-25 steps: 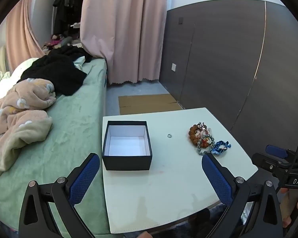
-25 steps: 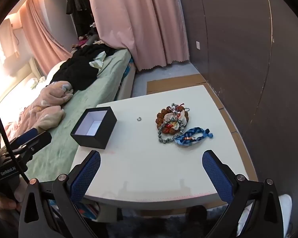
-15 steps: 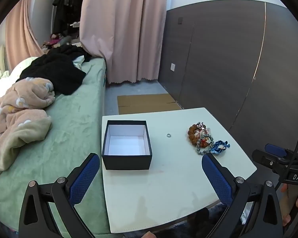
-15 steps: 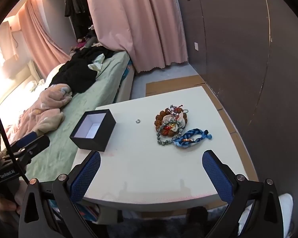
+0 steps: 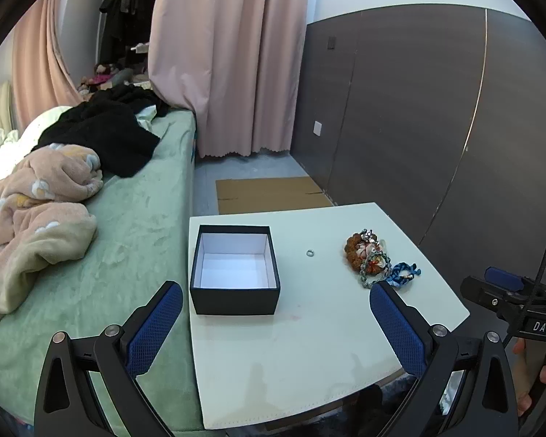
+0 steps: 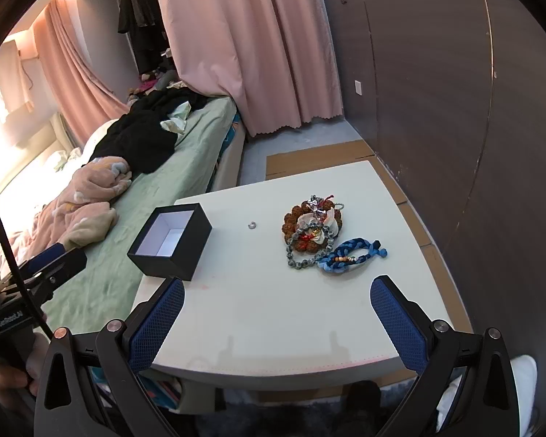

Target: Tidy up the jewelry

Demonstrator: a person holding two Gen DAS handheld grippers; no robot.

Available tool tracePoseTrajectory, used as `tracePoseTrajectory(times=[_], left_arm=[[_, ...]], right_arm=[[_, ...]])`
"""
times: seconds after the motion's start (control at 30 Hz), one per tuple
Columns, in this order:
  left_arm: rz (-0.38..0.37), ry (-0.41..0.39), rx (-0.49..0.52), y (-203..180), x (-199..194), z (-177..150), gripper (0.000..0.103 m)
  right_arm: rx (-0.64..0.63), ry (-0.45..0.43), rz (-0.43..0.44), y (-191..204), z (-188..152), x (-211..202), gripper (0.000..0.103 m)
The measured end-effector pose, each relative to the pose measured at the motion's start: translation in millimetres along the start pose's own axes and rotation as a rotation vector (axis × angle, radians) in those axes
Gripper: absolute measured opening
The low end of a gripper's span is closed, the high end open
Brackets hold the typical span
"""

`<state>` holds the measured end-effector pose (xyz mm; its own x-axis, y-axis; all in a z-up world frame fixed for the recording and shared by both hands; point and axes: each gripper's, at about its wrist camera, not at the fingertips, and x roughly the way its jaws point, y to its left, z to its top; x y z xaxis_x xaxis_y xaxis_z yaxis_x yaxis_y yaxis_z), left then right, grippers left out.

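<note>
On a white table (image 5: 309,349) (image 6: 273,313) stands an open black box (image 5: 234,273) (image 6: 171,240) with a white, empty inside. To its right lies a small silver ring (image 5: 310,253) (image 6: 252,224). Further right is a heap of jewelry: a brown bead bracelet (image 5: 355,251) (image 6: 291,218), a grey bead string (image 6: 302,262) and a blue braided band (image 5: 404,273) (image 6: 353,255). My left gripper (image 5: 276,322) is open, held back before the table's near edge. My right gripper (image 6: 277,318) is open too, nothing between its fingers.
A bed with a green cover (image 5: 127,240) (image 6: 185,145), a pink blanket (image 5: 29,204) and black clothes (image 5: 102,134) adjoins the table's left side. A dark panelled wall (image 5: 436,116) runs along the right. Cardboard (image 5: 269,193) lies on the floor beyond; pink curtains (image 5: 229,58) hang behind.
Both grippers have drawn slightly back from the table, so the box and jewelry look a little farther away. Nothing on the table has moved.
</note>
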<state>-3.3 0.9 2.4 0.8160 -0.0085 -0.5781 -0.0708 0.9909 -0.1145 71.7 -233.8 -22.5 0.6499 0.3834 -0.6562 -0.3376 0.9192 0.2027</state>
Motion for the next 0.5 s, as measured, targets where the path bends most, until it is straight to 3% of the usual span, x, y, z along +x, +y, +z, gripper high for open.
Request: tracePoseTrajectory(times=[0.5], left_arm=[[-0.028,-0.002,0.016,-1.4,-1.9,-1.9,0.102]], right_arm=[[0.013,0.004,0.005,-2.4,-1.7,3.3,0.103]])
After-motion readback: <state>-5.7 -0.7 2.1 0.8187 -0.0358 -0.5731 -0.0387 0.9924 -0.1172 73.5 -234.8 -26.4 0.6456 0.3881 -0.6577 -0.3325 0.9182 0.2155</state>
